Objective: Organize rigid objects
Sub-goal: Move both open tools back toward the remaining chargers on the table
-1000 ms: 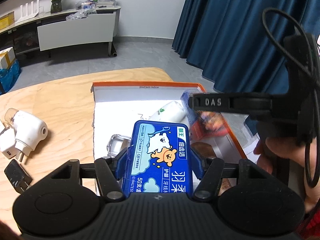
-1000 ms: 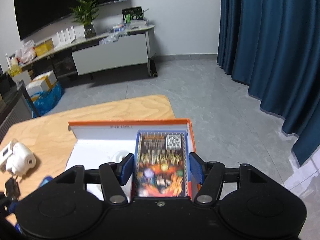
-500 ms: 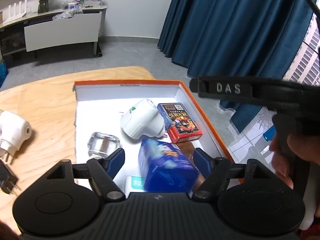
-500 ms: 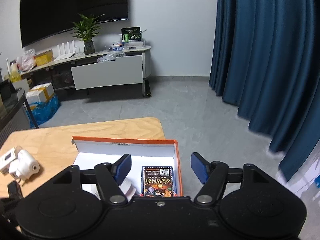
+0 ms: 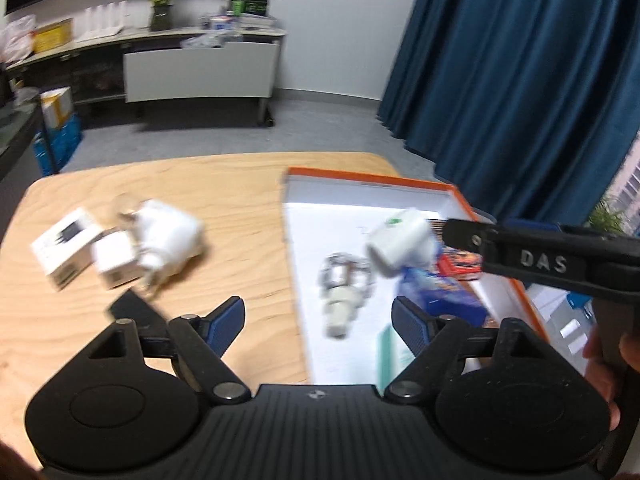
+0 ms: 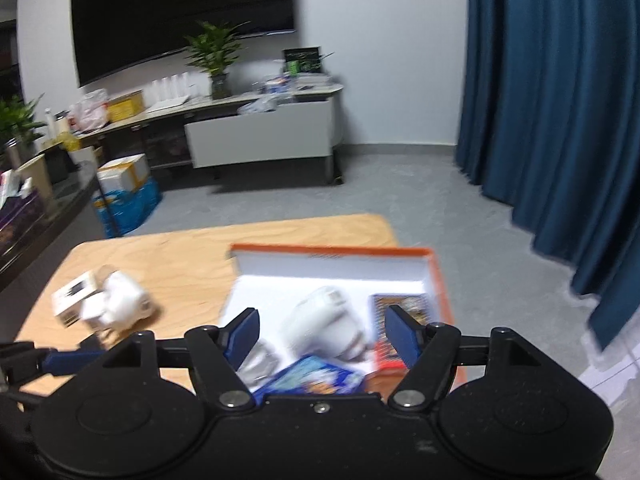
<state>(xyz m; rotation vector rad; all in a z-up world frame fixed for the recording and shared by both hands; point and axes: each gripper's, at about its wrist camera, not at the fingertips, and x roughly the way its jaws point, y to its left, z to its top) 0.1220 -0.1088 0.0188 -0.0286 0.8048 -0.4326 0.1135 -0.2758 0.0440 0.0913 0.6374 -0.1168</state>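
Observation:
An orange-rimmed white box (image 5: pixel 376 179) (image 6: pixel 332 251) sits on the wooden table. Inside lie a white adapter (image 5: pixel 400 240) (image 6: pixel 326 322), a red card box (image 5: pixel 460 262) (image 6: pixel 402 304), a blue floss box (image 5: pixel 440 292) (image 6: pixel 316 376), a clear glass piece (image 5: pixel 340 272) and a white cylinder (image 5: pixel 340 312). My left gripper (image 5: pixel 318 316) is open and empty over the box's left edge. My right gripper (image 6: pixel 322 330) is open and empty above the box; its body shows in the left wrist view (image 5: pixel 560 258).
On the table left of the box lie a white carton (image 5: pixel 66 248) (image 6: pixel 74 294), white plugs (image 5: pixel 160 236) (image 6: pixel 120 300) and a black adapter (image 5: pixel 134 310). The table edge (image 5: pixel 200 160) is beyond. A grey floor, white cabinet (image 6: pixel 260 136) and blue curtains (image 6: pixel 560 100) lie farther off.
My left gripper let go of the blue floss box into the box and swung left. My right gripper released the red card box and drew back. Both now stand open.

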